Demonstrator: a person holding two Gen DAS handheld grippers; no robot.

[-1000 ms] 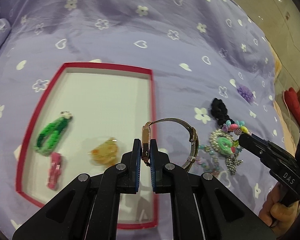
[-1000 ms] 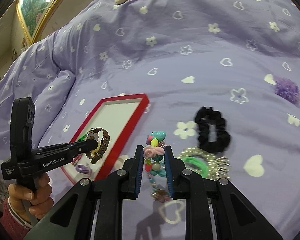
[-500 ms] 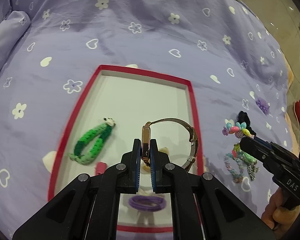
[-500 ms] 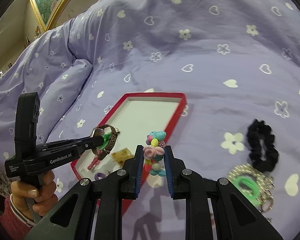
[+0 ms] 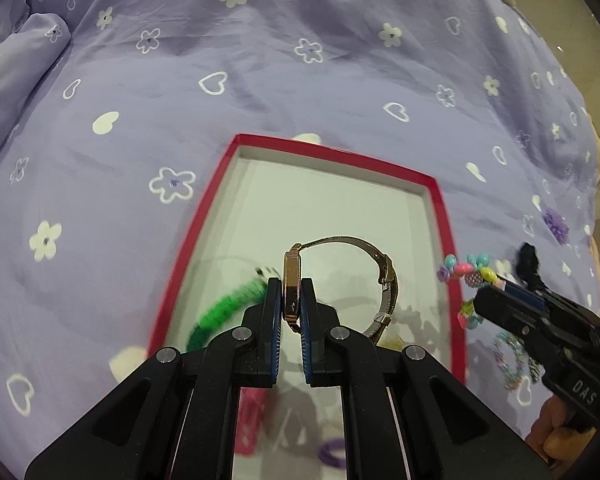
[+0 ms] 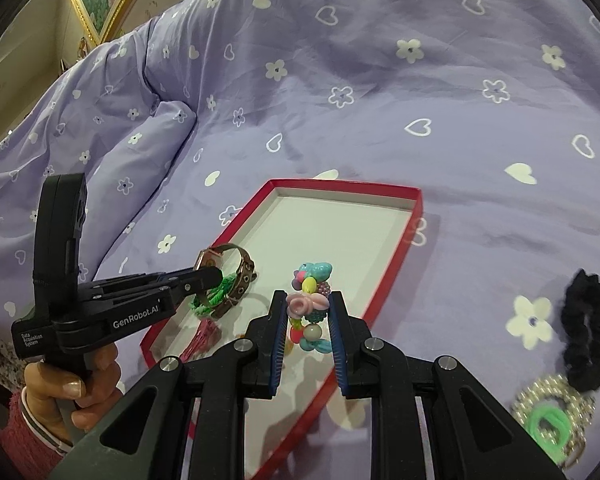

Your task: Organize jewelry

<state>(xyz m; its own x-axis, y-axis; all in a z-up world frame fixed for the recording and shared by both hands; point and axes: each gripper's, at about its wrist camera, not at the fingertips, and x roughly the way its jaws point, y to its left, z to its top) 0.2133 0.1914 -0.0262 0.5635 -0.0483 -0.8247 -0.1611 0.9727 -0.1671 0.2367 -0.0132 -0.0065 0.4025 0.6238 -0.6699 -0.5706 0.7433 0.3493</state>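
A red-rimmed white tray [image 5: 440,204] lies on the purple bedspread; it also shows in the right wrist view [image 6: 416,216]. My left gripper [image 5: 291,308] is shut on a gold mesh-band watch [image 5: 364,276] and holds it above the tray; the watch shows in the right wrist view [image 6: 240,280]. My right gripper [image 6: 309,316] is shut on a colourful bead bracelet [image 6: 310,292], over the tray's right edge; the bracelet shows in the left wrist view [image 5: 470,274]. A green woven bracelet [image 5: 224,308] lies in the tray.
A black scrunchie [image 6: 586,336], and a pearl ring with a green band [image 6: 552,424] lie on the bedspread right of the tray. A pink clip [image 6: 202,340] and a purple ring [image 5: 332,452] lie in the tray's near end. A purple flower piece [image 5: 556,224] lies far right.
Both grippers have moved left toward the tray with their loads. The left gripper now holds the watch over the tray's middle; the right gripper's bracelet has reached the tray's right edge.
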